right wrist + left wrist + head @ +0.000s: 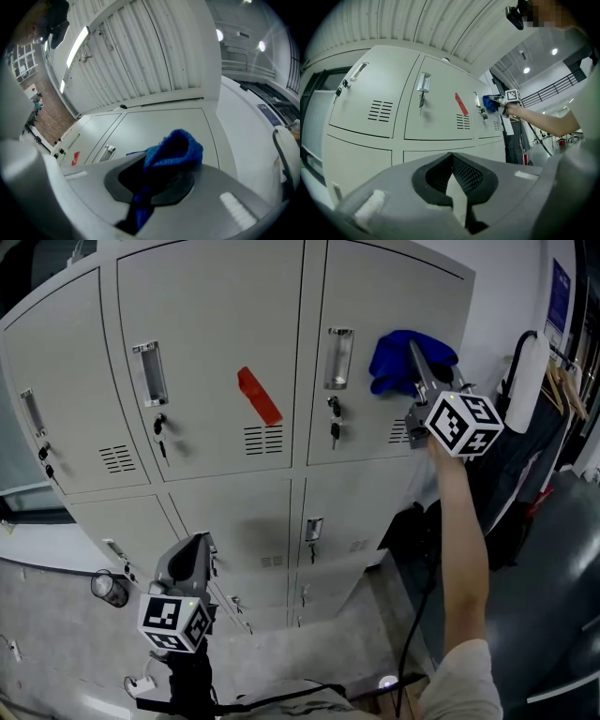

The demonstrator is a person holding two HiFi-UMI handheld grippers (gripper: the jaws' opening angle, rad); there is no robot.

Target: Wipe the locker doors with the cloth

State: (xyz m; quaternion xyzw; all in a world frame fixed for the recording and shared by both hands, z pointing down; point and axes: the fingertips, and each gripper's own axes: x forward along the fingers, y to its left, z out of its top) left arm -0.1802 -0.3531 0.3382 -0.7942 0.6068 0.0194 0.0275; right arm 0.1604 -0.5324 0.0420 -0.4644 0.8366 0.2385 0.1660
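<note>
Head view: right gripper (419, 362) is clamped on the blue cloth (392, 360), held against the top-right locker door (370, 432) — just right of its handle (339, 358). Left gripper (197, 547) — jaws together, empty — hangs low.

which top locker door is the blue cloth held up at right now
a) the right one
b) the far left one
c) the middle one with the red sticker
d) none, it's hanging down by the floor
A: the blue cloth, clamped in the right gripper, is up against the top right door, beside its handle.
</note>
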